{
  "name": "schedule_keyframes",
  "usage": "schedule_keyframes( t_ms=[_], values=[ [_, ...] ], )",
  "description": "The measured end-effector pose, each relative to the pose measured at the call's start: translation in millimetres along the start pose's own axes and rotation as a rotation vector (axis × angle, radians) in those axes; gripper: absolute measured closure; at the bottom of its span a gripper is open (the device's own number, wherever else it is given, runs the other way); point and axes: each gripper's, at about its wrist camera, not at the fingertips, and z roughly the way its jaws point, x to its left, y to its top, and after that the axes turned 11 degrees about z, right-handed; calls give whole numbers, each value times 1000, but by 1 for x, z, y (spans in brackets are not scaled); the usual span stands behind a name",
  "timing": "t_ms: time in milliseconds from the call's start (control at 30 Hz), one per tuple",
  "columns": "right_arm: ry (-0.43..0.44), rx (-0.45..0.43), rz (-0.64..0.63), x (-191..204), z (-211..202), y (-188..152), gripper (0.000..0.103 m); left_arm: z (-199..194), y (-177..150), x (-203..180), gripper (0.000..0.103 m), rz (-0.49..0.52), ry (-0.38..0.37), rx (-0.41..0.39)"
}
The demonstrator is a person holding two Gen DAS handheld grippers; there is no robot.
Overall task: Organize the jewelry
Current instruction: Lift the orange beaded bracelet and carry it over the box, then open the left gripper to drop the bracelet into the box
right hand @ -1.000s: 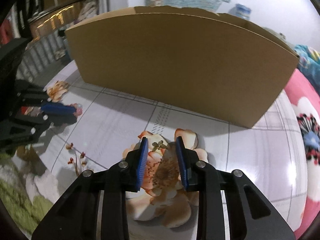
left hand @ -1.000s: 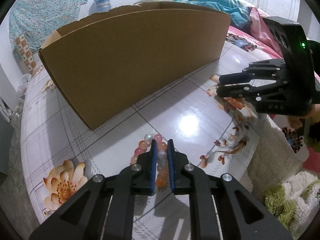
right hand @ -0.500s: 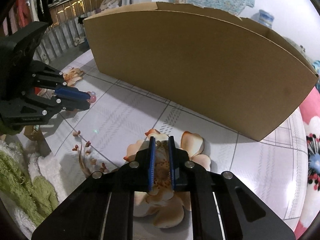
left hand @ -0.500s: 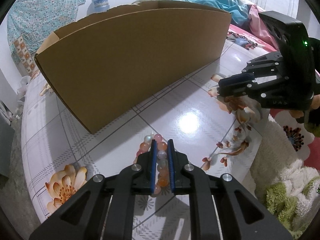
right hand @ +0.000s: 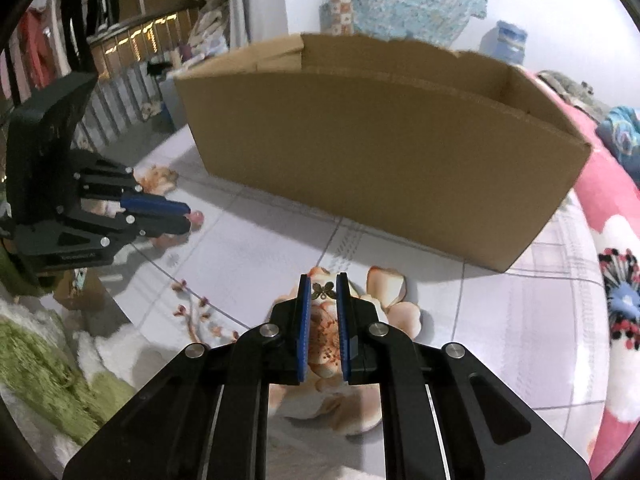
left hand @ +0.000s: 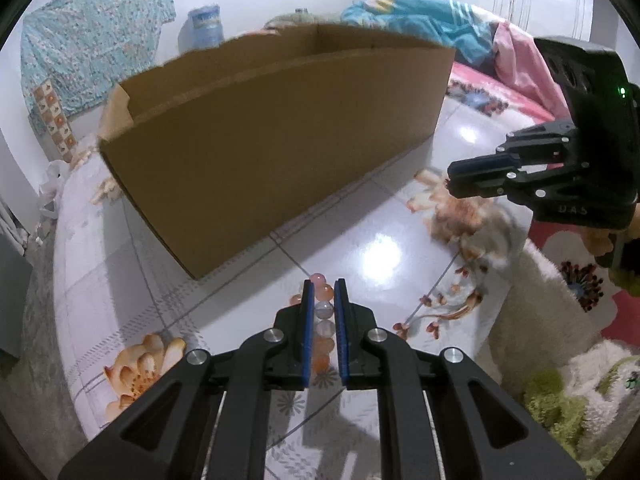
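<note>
My left gripper [left hand: 322, 284] is shut on a pink and orange bead bracelet [left hand: 323, 312], held above the floral tabletop [left hand: 168, 300]; it also shows in the right wrist view [right hand: 188, 216] with a pink bead at its tip. My right gripper [right hand: 323, 278] is shut on a small bronze butterfly charm [right hand: 323, 290]; it also shows in the left wrist view [left hand: 450, 178]. An open brown cardboard box [left hand: 280, 140] stands beyond both grippers, also seen in the right wrist view [right hand: 380, 152]; its inside is mostly hidden.
A white and green shaggy rug [left hand: 560, 380] lies past the table's right edge, also in the right wrist view [right hand: 48, 360]. A pink floral bed cover [right hand: 616, 280] lies on the right. A blue water jug [left hand: 204, 26] stands behind the box.
Both grippers have lifted off the table with their items and risen, so the box's open top now shows. The right gripper closed on the charm over the last second.
</note>
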Motion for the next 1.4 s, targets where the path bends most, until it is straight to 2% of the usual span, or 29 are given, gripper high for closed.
schedule_keyframes(
  t_ms=[233, 400, 567, 633, 833, 900, 1067, 1167, 1200, 1233, 1400],
  values=[
    [3, -127, 83, -1, -37, 23, 93, -47, 21, 14, 94, -61, -40, -146],
    [28, -220, 111, -9, -64, 60, 93, -81, 55, 25, 94, -54, -85, -279],
    [47, -245, 111, -18, -68, 105, 93, -99, 94, 48, 94, -27, -60, -352],
    [56, -215, 111, -23, -58, 120, 93, -92, 107, 60, 94, -20, -49, -324],
    [71, -56, 136, -33, -13, 147, 93, -25, 122, 95, 94, -61, -109, -83],
    [68, -12, 149, -35, 0, 150, 93, -2, 123, 104, 94, -62, -86, 11],
    [65, 56, 170, -36, 21, 153, 93, 27, 121, 101, 93, -2, -32, 155],
    [87, 81, 189, -39, 24, 155, 93, 28, 118, 99, 92, 19, -26, 174],
    [92, 90, 196, -41, 26, 156, 93, 27, 117, 100, 89, 17, -26, 170],
    [99, 102, 204, -43, 28, 158, 93, 26, 117, 101, 84, 10, -25, 166],
    [105, 174, 222, -46, 40, 160, 92, 11, 113, 111, 83, -47, -23, 113]
  ],
)
